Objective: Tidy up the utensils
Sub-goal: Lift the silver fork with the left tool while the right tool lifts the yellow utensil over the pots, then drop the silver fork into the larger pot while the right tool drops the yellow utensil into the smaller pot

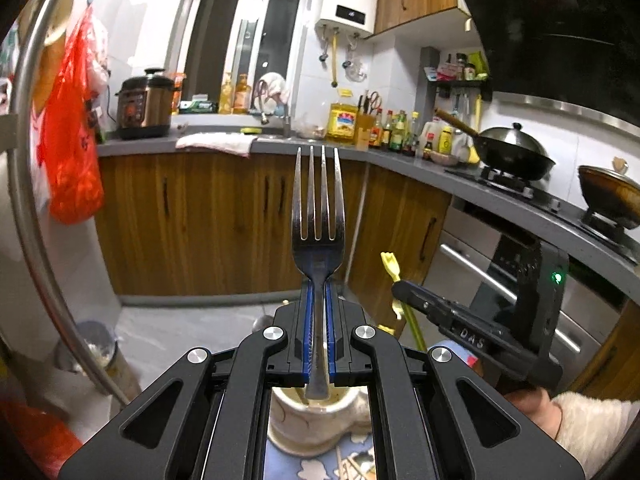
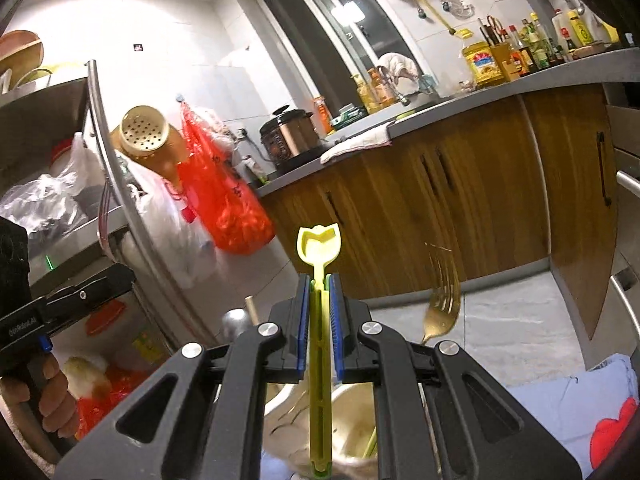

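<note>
Left wrist view: left gripper [image 1: 318, 332] clenched on 1 steel fork [image 1: 318, 216], tines up, long axis vertical, handle tip right over the cream holder [image 1: 312, 424] below. Right gripper [image 1: 452, 312] just beside.

Right wrist view: right gripper [image 2: 320, 332] clamps 1 yellow-green utensil [image 2: 320, 340], also upright, lower end above/in the holder [image 2: 352, 420]. 2 utensils gripped, 1 holder.

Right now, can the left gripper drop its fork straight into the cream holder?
Probably yes. The left gripper is shut on the fork, tines up, and the cream holder sits directly below the handle end. The yellow utensil in the right gripper stands off to the side, so nothing visibly blocks the drop.
</note>
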The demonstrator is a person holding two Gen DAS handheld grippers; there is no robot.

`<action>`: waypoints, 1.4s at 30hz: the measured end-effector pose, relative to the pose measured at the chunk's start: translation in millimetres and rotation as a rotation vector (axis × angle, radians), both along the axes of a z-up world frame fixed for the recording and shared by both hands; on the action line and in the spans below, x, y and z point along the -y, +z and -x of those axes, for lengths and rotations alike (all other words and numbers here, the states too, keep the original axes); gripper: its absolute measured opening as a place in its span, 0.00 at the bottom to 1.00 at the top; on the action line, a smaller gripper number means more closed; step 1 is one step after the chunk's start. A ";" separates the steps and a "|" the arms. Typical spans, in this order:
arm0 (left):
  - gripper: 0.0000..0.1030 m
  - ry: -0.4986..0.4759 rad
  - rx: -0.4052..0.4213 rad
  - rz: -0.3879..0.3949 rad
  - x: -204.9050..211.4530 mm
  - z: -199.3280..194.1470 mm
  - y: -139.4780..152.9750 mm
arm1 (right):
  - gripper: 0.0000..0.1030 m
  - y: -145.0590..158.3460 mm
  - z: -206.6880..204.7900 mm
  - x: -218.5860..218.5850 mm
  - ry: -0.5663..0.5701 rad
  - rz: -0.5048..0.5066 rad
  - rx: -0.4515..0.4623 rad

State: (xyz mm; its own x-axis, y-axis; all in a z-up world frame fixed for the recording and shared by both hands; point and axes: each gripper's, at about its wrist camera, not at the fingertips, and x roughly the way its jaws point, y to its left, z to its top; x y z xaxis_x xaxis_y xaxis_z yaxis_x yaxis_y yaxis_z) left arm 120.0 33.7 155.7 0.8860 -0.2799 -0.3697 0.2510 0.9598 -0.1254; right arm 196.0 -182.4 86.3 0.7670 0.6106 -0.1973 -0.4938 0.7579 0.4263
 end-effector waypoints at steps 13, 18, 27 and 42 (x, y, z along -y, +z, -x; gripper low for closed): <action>0.06 0.012 -0.063 -0.059 9.7 -28.1 -41.0 | 0.09 -32.9 -11.4 -31.8 -0.100 0.153 0.108; 0.06 0.002 -0.093 -0.054 8.6 -27.6 -53.2 | 0.09 -43.1 -9.3 -32.0 -0.067 0.155 0.112; 0.06 -0.009 -0.120 -0.051 8.9 -25.2 -63.8 | 0.09 -53.4 -4.2 -17.4 -0.052 0.125 0.076; 0.06 -0.034 -0.205 -0.055 8.8 -30.5 -86.2 | 0.10 -60.5 30.8 -6.0 -0.042 0.192 -0.008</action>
State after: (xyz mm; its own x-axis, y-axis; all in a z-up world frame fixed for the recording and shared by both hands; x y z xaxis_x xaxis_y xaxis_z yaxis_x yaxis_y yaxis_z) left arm 150.5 25.0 69.5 0.7808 -0.2831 -0.5570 0.2582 0.9580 -0.1250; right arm 165.2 -176.5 25.7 0.7890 0.5285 -0.3133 -0.4572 0.8457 0.2754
